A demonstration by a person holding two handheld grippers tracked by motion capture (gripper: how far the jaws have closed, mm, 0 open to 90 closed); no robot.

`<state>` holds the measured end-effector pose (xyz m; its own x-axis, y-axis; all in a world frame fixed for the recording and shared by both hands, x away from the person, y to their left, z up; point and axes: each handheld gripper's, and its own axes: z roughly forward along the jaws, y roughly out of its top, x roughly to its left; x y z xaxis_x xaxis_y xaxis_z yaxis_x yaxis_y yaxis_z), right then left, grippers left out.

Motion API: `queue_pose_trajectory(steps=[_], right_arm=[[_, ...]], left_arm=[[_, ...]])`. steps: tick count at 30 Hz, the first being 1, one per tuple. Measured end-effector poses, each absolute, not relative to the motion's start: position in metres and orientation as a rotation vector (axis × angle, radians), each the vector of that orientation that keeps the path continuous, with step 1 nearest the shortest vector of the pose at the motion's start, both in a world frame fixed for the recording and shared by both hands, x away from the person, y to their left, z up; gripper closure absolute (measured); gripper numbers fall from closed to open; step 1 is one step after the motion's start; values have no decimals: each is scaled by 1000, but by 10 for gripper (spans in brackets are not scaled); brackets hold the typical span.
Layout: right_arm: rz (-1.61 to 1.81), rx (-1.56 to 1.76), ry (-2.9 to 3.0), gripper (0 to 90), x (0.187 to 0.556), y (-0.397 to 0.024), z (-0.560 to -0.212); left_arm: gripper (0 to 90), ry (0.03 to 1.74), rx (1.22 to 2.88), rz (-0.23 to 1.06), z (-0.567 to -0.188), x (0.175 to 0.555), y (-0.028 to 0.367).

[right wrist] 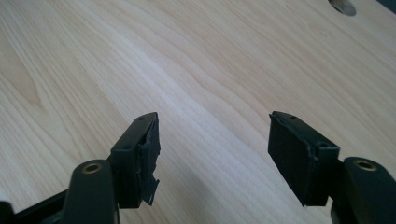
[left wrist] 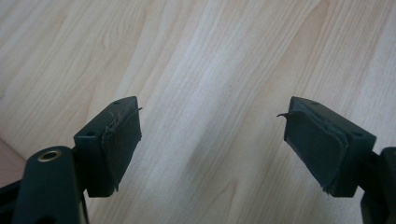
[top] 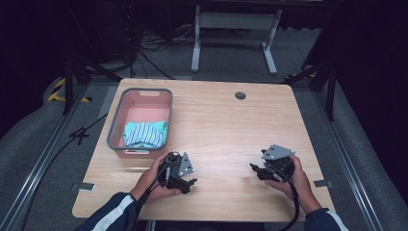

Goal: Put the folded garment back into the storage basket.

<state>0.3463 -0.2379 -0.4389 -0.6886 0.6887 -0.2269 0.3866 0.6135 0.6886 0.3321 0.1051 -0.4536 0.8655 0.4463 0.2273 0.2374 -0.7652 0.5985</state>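
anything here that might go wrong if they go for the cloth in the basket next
The pads on both claws look frayed: the right claw's left pad is torn and peeling, and the left claw's pads have loose edges, so the thin striped cloth may slip.

The cloth lies low inside the pink basket, so a claw reaching in might catch the grey rim and drag or tip the basket.

The high view looks forward and down on the whole table (top: 216, 120) from well above. Each gripper view sits close over the wood, looking along its jaws; the right one also catches, probably, the table's hole (right wrist: 343, 6).
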Motion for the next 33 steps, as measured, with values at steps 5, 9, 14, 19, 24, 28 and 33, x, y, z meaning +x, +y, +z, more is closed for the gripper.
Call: queue_pose_trajectory(steps=[5,9,14,19,24,28,33], right_arm=[[850,871,2364,339,341,-254,-445],[876,930,2346,329,339,-273,-451],[889,992,2323,316,334,-289,-459],[932,1047,2327,300,329,-302,-471],[1016,1137,2292,270,325,-313,-479],[1017,1145,2291,227,324,-315,-486],[1025,1175,2300,208,326,-317,-486]], left_arm=[[189,494,2467,442,-459,331,106],[182,514,2470,393,-464,329,109],[170,541,2444,300,-471,329,118],[160,594,2381,224,-477,332,129],[152,610,2323,226,-482,329,135],[152,626,2312,231,-483,327,136],[152,632,2308,231,-483,327,136]])
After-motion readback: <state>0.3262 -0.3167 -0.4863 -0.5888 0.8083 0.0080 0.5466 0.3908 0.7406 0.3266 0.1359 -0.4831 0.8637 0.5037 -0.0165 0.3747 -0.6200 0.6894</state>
